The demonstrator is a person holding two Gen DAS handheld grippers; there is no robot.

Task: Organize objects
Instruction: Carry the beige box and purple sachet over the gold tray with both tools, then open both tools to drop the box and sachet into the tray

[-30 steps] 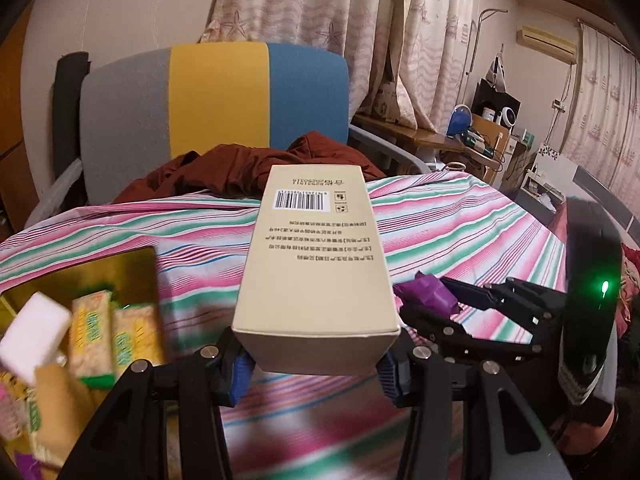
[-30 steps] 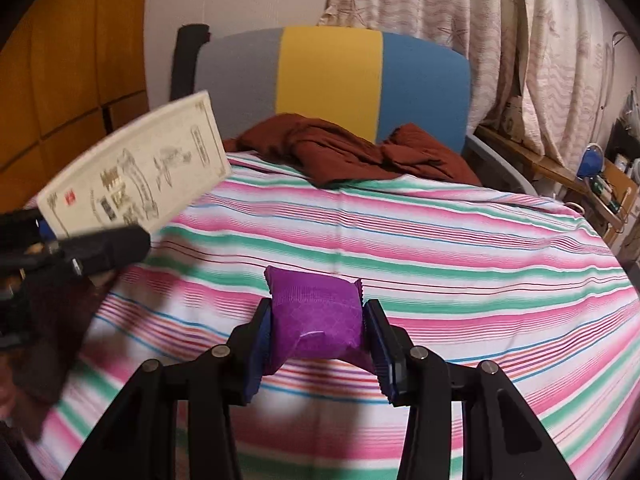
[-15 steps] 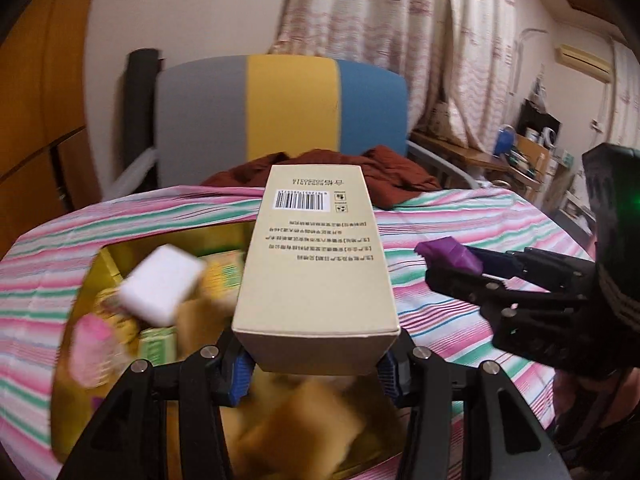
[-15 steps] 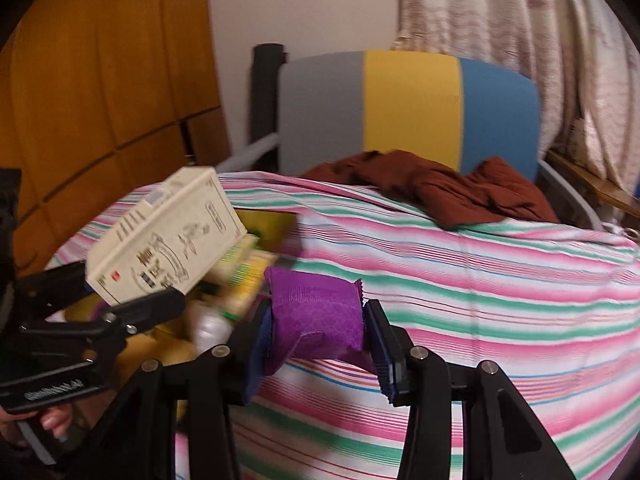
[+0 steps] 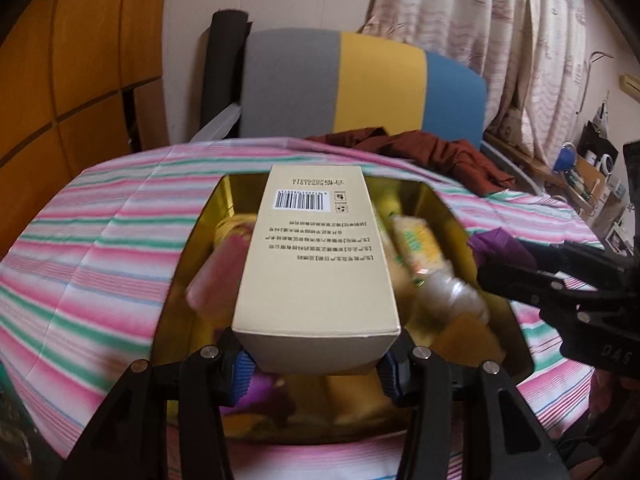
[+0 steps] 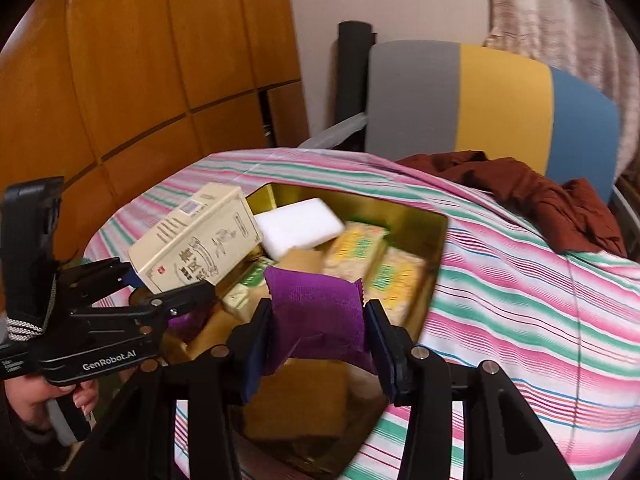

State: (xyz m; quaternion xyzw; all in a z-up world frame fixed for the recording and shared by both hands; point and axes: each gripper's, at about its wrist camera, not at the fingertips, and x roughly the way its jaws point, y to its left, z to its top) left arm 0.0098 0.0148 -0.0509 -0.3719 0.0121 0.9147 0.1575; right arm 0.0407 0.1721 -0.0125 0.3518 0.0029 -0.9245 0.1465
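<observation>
A table under a pink, green and white striped cloth (image 5: 100, 248) fills both views, with a padded chair back in grey, yellow and blue panels (image 5: 360, 84) at twelve o'clock beyond it and a crumpled rust-brown garment (image 6: 532, 196) lying on the cloth's far edge. In the middle sits an open gold-lined rectangular tin (image 6: 436, 236) crowded with snacks: yellow-and-green wrapped bars (image 6: 376, 260), a white foam-like block (image 6: 300, 226) toward its eleven o'clock corner, and softer shapes too blurred to name. The left gripper (image 5: 316, 368) clamps the near end of a long cream cardboard box with a barcode and printed text (image 5: 316, 256), holding it above the tin's interior and pointing toward twelve o'clock. The right gripper (image 6: 318, 348) pinches a small purple foil packet (image 6: 316, 308) between its blue pads, poised over the tin's near part; in the left wrist view it sits at three o'clock. A hand (image 6: 44, 400) grips the left tool's handle at eight o'clock.
</observation>
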